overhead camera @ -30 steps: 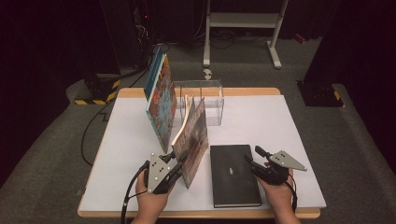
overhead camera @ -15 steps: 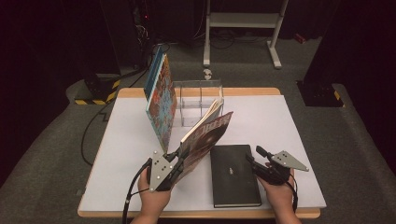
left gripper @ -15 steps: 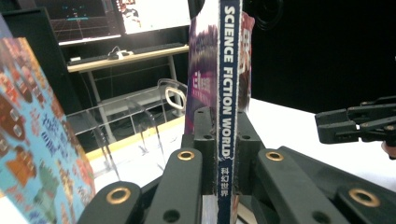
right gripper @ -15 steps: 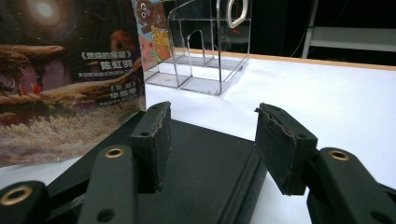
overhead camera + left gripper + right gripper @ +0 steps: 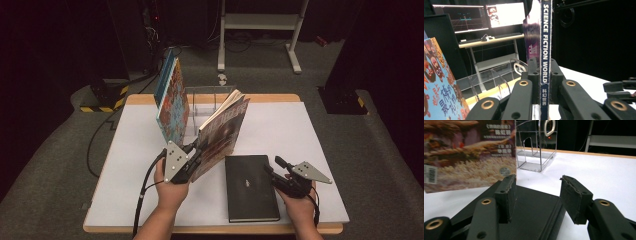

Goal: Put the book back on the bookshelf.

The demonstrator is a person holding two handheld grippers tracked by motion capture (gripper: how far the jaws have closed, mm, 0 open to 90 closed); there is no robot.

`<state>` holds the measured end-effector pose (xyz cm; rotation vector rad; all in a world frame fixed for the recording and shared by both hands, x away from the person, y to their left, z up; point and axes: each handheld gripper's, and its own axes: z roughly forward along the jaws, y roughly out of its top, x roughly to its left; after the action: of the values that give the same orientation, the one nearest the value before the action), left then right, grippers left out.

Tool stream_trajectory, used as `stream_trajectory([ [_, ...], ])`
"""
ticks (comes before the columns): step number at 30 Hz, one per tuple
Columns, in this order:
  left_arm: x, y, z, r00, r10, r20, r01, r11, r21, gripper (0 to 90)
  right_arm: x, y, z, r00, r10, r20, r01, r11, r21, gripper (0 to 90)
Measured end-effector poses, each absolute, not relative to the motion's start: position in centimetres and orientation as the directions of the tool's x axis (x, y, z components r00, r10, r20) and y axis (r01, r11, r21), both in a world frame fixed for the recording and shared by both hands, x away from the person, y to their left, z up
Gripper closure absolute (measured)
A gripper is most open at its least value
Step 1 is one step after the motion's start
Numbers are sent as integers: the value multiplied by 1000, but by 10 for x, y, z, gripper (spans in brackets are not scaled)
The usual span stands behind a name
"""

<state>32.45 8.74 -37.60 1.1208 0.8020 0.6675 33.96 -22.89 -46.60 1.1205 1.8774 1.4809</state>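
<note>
one magazine (image 5: 222,131) is now clamped by its spine in your left gripper (image 5: 192,159), whose jaws have just closed fully on it. compared with a second ago it has swung from near-upright to a lean toward the clear rack (image 5: 209,102) at the desk's (image 5: 320,135) far edge, lifted clear of the surface. the likely next step is slotting it beside the standing books (image 5: 171,100). your right gripper (image 5: 272,167) rests half open and empty over the black book (image 5: 249,186) near the desk's near edge.
</note>
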Motion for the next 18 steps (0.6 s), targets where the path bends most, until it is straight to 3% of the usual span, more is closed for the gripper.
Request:
stream_trajectory([
  [18, 310, 116, -403, 569, 772, -283, 23, 329, 944, 829, 339, -227, -469, -542, 835, 99, 303, 84, 949, 462],
])
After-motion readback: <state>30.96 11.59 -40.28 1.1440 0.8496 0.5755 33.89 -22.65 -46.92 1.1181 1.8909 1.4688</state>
